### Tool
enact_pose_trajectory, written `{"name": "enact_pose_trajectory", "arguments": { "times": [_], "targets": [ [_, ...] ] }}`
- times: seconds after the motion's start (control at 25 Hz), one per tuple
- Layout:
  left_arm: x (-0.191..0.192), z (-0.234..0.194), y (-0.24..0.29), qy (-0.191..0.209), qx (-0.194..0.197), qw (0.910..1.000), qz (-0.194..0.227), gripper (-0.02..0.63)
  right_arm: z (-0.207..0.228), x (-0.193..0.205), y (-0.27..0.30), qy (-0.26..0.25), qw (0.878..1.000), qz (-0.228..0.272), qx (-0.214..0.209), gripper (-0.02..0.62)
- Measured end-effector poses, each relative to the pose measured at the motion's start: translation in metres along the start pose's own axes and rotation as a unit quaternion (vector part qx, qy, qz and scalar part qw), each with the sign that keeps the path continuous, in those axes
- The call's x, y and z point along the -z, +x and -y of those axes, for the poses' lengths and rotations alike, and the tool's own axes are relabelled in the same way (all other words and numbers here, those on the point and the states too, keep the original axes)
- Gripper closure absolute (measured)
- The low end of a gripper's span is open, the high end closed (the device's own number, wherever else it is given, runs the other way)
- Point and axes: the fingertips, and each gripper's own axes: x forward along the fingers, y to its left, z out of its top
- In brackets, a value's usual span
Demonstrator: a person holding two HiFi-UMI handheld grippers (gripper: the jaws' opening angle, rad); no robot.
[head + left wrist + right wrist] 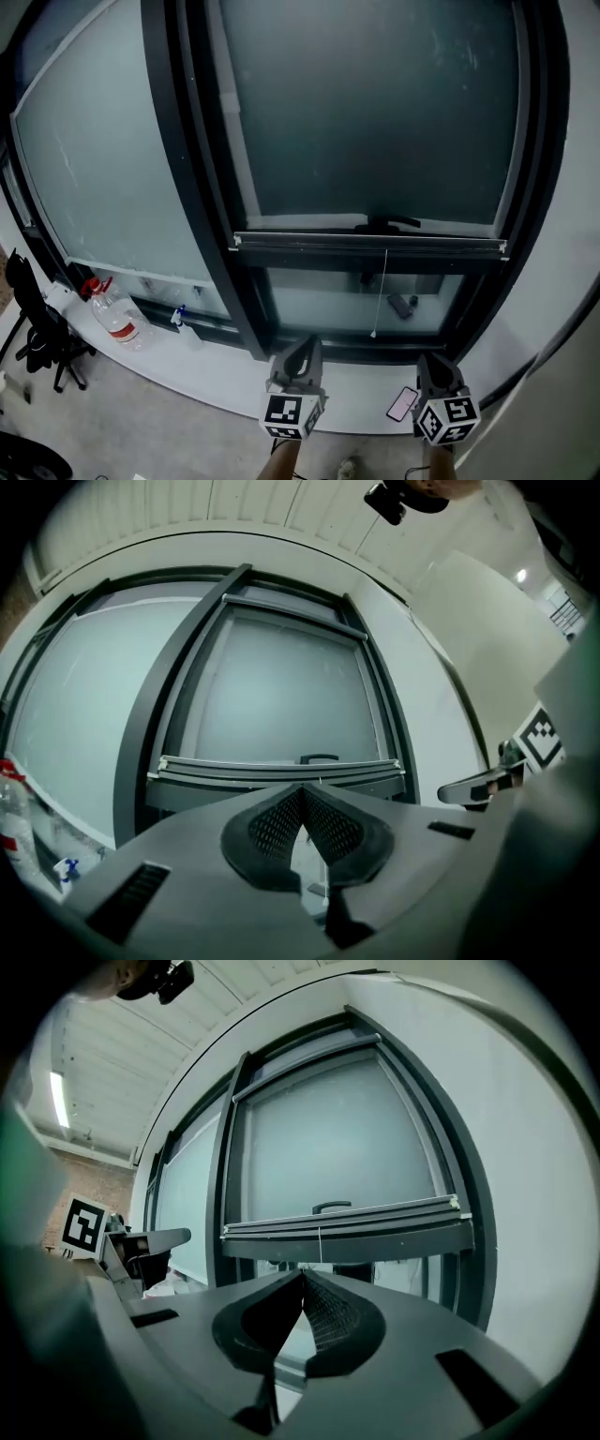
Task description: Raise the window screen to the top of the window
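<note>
We are noting window screen drawn down, bottom rail sitting near lower edge of window frame, cord hanging beneath. We are holding left tongs and right tongs closed, empty, below sill, clear of rail. We are judging lift not yet begun, handle being the likely grip point.
</note>
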Motion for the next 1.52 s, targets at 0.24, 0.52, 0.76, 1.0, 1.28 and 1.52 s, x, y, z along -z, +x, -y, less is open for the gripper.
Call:
{"name": "enact_pose_trajectory", "arguments": {
  "times": [0.24,0.52,0.76,1.0,1.28,1.52],
  "targets": [
    [0.006,-0.011,0.066,0.014,0.003,0.9999,0.002,0.604,0.031,-0.018,0.066,-0.001,1.000,0.023,-0.004,0.591],
    [0.009,-0.031,0.130,0.065,0.031,0.9974,-0.011,0.604,0.044,-0.043,0.121,-0.074,0.997,0.023,-0.013,0.591],
    [0.016,-0.033,0.188,0.327,0.110,0.9358,-0.072,0.520,0.042,-0.065,0.181,-0.334,0.939,-0.050,-0.063,0.572],
    [0.031,-0.065,0.229,0.539,0.145,0.8149,-0.155,0.520,0.066,-0.058,0.228,-0.579,0.795,-0.156,-0.088,0.529],
    [0.036,-0.090,0.241,0.603,0.146,0.7540,-0.217,0.572,0.093,-0.055,0.242,-0.620,0.748,-0.220,-0.088,0.557],
    [0.038,-0.095,0.241,0.589,0.163,0.7520,-0.247,0.578,0.104,-0.052,0.244,-0.614,0.739,-0.260,-0.092,0.557]
  ]
}}
